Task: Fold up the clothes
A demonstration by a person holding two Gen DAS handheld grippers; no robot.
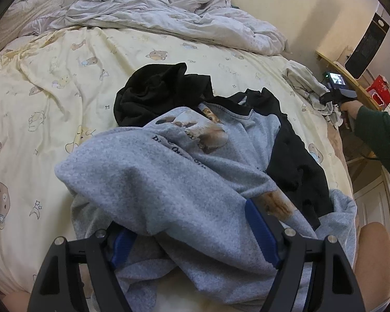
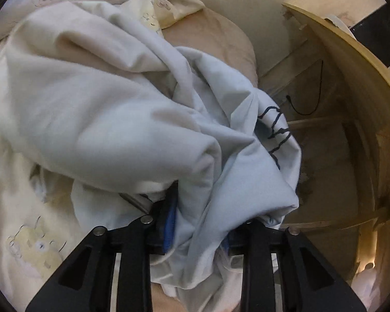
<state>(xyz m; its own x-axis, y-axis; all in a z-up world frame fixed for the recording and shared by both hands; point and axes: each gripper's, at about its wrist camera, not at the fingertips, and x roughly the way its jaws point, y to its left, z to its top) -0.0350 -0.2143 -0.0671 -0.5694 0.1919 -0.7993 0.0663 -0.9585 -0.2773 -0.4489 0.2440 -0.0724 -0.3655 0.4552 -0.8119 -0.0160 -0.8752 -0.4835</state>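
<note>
Clearly limp and light, the pale blue shirt (image 2: 148,119) is pinched in the right gripper (image 2: 197,223), while beside the black garment (image 1: 163,93) the left gripper (image 1: 192,236) clamps thick, floppy grey sweatshirt (image 1: 184,182) fabric; hems suit better.

We cannot see the tips of the left tongs (image 1: 192,236): the grey sweatshirt (image 1: 184,182) lies over them, and its printed lettering is folded into creases, too broken to read. The black garment (image 1: 158,91) is partly buried under it. In the right wrist view, the pale shirt (image 2: 132,119) covers the right tongs (image 2: 197,223), so we cannot tell how their jaws stand. Its dark print (image 2: 278,130) is crumpled and unreadable. The wooden desk (image 2: 351,83) is cut off by the frame's edge.
</note>
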